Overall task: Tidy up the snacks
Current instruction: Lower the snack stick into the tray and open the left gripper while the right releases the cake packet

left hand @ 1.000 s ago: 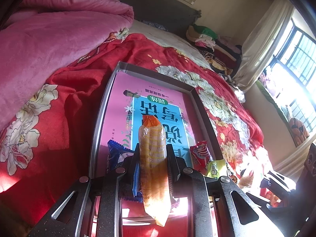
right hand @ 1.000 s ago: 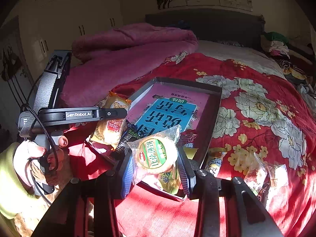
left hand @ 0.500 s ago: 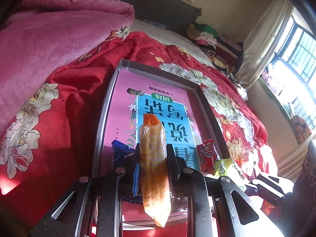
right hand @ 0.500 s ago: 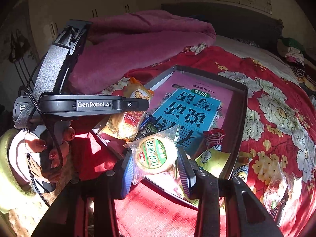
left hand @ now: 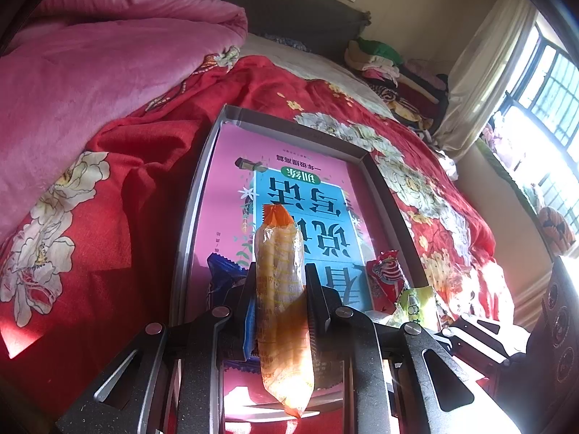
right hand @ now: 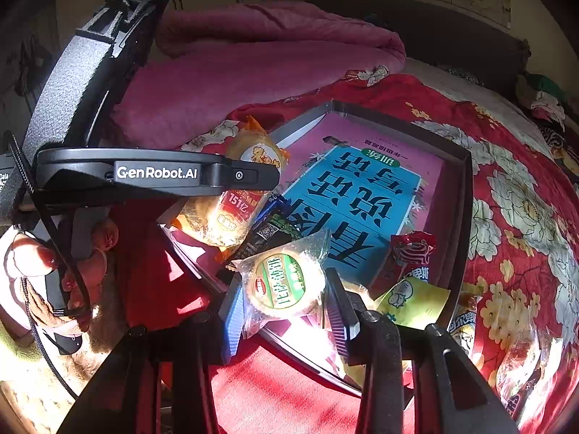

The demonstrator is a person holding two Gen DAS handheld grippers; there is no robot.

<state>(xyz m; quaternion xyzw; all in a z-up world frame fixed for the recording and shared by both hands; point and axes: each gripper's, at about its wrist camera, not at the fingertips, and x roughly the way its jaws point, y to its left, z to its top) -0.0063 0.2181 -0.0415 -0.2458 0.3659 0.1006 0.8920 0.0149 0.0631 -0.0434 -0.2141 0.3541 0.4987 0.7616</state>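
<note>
Holding: your left gripper (left hand: 278,289) pinches orange cake pack (left hand: 282,307), right gripper (right hand: 286,300) pinches round biscuit (right hand: 282,282); tray (right hand: 465,195) holds four; several outside

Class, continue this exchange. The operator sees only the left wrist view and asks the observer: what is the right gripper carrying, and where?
Observer: The right gripper is shut on a round cake in clear wrap with a green label, over the near edge of the shallow grey box.
Operator: Any snacks outside the box?
Observer: Yes, packets lie on the red floral bedspread to the box's right.
</note>
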